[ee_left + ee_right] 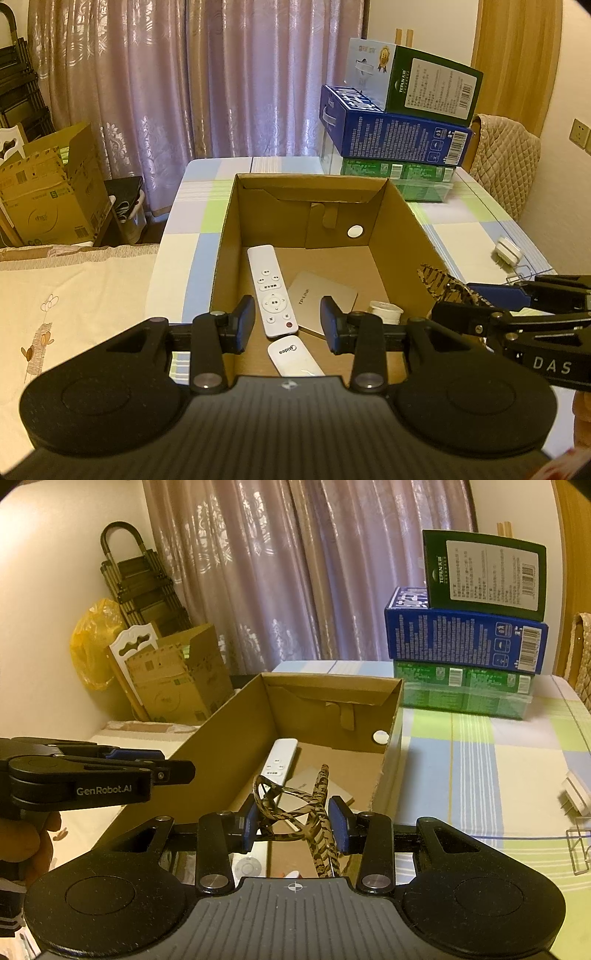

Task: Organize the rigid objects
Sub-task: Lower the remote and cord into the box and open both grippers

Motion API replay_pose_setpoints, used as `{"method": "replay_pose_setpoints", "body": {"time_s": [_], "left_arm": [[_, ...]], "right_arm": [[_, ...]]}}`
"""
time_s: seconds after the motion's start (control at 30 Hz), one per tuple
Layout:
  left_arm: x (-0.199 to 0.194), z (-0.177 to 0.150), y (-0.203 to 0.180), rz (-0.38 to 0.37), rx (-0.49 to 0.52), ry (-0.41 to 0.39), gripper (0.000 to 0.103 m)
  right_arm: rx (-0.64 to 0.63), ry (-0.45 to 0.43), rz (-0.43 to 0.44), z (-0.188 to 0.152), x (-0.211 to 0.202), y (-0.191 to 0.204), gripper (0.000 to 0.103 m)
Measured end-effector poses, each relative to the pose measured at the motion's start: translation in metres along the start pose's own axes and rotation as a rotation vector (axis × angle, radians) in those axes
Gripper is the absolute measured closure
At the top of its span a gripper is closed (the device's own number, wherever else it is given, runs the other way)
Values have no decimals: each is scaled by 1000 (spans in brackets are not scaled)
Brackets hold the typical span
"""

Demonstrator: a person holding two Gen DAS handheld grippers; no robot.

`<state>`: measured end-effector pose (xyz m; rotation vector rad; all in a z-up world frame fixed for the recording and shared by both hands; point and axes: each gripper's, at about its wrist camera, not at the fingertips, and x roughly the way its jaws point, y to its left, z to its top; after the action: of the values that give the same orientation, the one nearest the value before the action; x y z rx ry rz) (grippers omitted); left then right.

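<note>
An open cardboard box (406,229) (236,716) stands on the checked table. Inside lie a long white remote (271,291) (279,762), a white TP-LINK device (314,295), a white Midea remote (291,356) and a small white cup (386,310). My left gripper (288,325) is open and empty, hovering over the box's near end. My right gripper (295,823) is shut on tortoiseshell glasses (295,805), held over the box's near right edge; the glasses also show in the left wrist view (443,284).
Stacked green, blue and dark boxes (399,125) (469,635) stand at the table's far right. A white plug (508,251) (574,794) lies right of the box. A bed (74,295) is at left, a carton (51,192) beyond it.
</note>
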<state>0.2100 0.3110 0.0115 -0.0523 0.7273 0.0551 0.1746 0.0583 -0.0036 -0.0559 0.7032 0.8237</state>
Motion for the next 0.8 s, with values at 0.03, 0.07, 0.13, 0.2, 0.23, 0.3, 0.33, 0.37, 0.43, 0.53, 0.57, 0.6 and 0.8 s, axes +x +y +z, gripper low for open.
{"method": "replay_pose_setpoints", "body": {"time_s": [0.03,0.07,0.13,0.2,0.23,0.3,0.33,0.37,0.43,0.53,0.57,0.6,0.8], "left_arm": [[0,0,0,0,0,0,70],[0,0,0,-1,0,0,70],[0,1,1,-1,-1,1,70],[1,1,1,-1,-2,3,70],[2,1,2,-1,-3,3,70],[2,1,2,-1,-3,3,70],[2,1,2,-1,-3,4,70],[2,1,2,-1,-3,4,70],[2,0,3,1,-4,4,70],[2,-1,3,3,-8,3,70],[1,-1,3,3,-8,2,70],[1,-1,3,4,-9,1,70],[-5,-3,-1,-1,-13,-3,69]], "right_arm": [[1,1,1,0,0,0,66],[3,1,3,0,1,-1,66],[6,0,9,0,2,-1,66],[2,-3,12,0,3,-1,66],[3,-3,15,0,3,-1,66],[11,-6,17,-1,5,-2,66],[12,-13,20,0,5,-3,66],[13,-21,21,0,4,-3,66],[14,-32,24,0,3,-4,66],[19,-46,25,1,0,-5,66],[20,-50,23,1,-1,-6,66],[23,-50,22,2,-1,-6,66],[36,-39,20,-1,-8,-10,66]]}}
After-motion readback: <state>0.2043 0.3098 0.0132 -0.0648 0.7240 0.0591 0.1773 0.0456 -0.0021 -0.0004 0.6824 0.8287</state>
